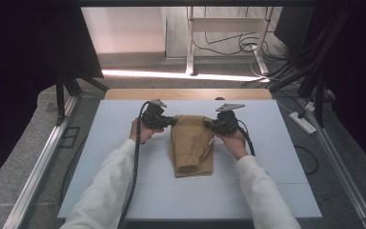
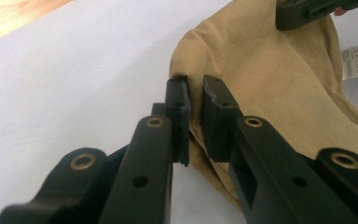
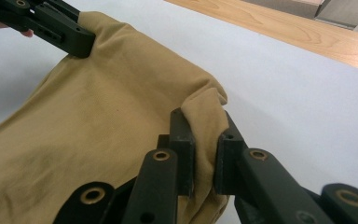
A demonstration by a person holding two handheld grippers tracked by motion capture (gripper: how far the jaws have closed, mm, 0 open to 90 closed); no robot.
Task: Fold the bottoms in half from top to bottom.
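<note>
A folded tan garment lies on the pale blue mat in the middle of the table. My left gripper is shut on its far left corner; in the left gripper view the tan cloth is pinched between the pads of the left gripper. At the far right corner my right gripper is shut on the cloth too. The right gripper view has a fold of the tan cloth caught in the right gripper. A white label hangs at the garment's edge.
A wooden strip runs along the mat's far edge. Metal frame rails flank the table on both sides. Beyond it stand a white table leg and loose cables on the floor. A power strip lies at the right.
</note>
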